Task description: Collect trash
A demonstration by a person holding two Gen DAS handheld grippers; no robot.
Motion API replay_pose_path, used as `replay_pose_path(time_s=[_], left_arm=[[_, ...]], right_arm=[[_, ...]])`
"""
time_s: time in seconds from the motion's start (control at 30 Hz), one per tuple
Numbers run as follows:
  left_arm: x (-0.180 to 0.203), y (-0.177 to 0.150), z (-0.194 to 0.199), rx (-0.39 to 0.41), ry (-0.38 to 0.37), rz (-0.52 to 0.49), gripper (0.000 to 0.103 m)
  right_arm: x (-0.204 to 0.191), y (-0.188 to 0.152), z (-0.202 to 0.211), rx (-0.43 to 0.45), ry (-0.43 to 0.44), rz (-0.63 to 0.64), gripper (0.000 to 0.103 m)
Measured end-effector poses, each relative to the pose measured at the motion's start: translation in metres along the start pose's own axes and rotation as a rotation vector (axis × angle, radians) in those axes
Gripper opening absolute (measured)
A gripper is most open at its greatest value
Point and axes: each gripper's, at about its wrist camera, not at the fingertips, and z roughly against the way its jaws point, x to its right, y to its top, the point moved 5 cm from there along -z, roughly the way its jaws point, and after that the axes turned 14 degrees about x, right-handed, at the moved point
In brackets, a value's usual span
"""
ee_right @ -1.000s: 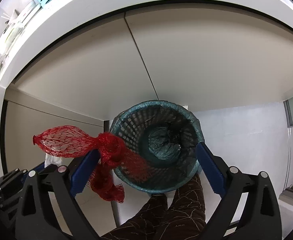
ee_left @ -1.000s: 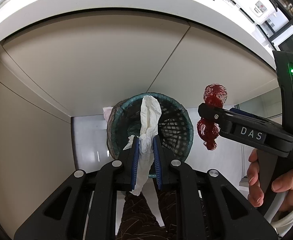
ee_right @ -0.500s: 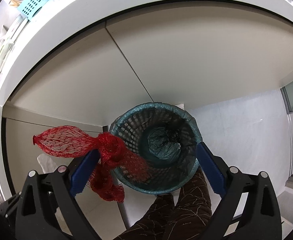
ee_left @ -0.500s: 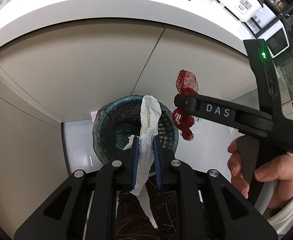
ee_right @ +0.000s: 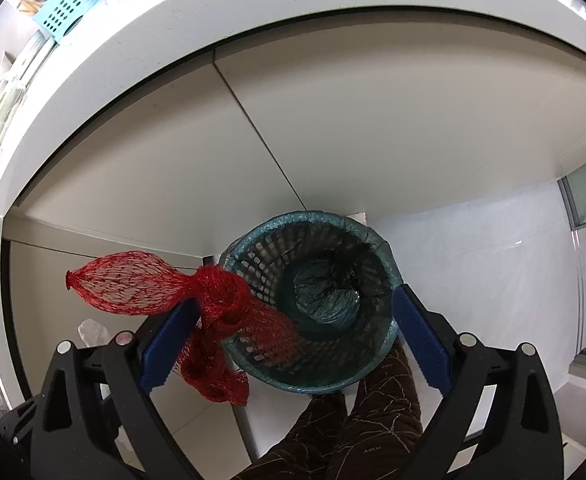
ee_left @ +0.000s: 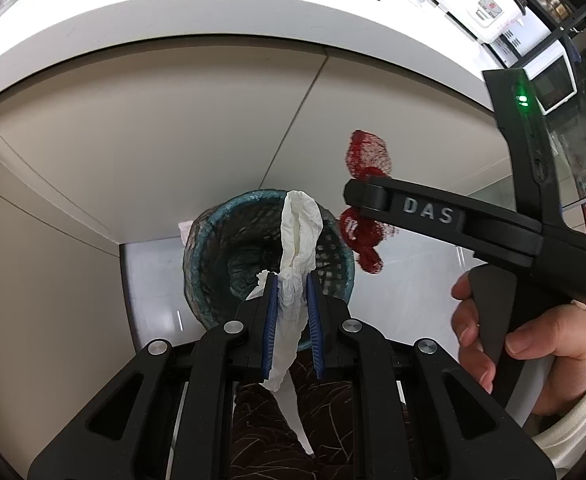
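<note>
While the left tongs (ee_left: 289, 304) point steeply down, their blue pads pinch a crumpled white tissue (ee_left: 298, 248) that stands up between them and trails below them. Just beyond the tips sits a teal mesh waste basket (ee_left: 213, 240) lined with a dark bag, on the pale floor against the beige cabinet fronts. To the right of these tongs a hand (ee_left: 533, 344) grips the other tool, from whose near arm a red mesh net (ee_left: 367, 236) hangs, beside the basket's rim.

Through the right wrist view, the right tongs (ee_right: 293, 332) are spread wide, one blue pad on each side of the waste basket (ee_right: 385, 248), which lies directly ahead and below. The red mesh net (ee_right: 221, 300) is draped over the left pad alone, not squeezed, its loose end partly over the basket's left rim. Dark patterned trousers (ee_right: 357, 420) show under the tongs.
</note>
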Motion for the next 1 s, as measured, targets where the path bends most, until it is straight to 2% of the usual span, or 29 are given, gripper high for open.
replay_pose_path(time_s=[0.17,0.3,0.37,0.47,0.53,0.8,1.0], left_arm=[[-0.006,0.0,-0.001,-0.002,0.015,0.017,0.014],[-0.009,0.0,-0.001,-0.002,0.023,0.022,0.014],[-0.01,0.0,-0.001,-0.001,0.025,0.024,0.014],[-0.015,-0.004,-0.003,-0.004,0.036,0.023,0.014],[-0.02,-0.009,-0.007,-0.016,0.044,0.036,0.014],[-0.034,-0.028,-0.032,-0.075,0.08,0.067,0.014],[-0.041,-0.035,-0.054,-0.101,0.099,0.099,0.014]], right_arm=[[-0.011,-0.001,0.006,0.051,-0.04,0.113,0.092],[-0.019,-0.006,0.006,0.057,-0.044,0.151,0.092],[-0.023,-0.006,0.008,0.099,-0.084,0.216,0.092],[-0.024,-0.01,0.003,0.098,-0.086,0.238,0.092],[-0.017,-0.014,-0.006,0.059,-0.077,0.199,0.092],[-0.004,-0.034,-0.038,0.022,-0.054,0.216,0.092],[0.002,-0.05,-0.082,-0.018,-0.044,0.199,0.092]])
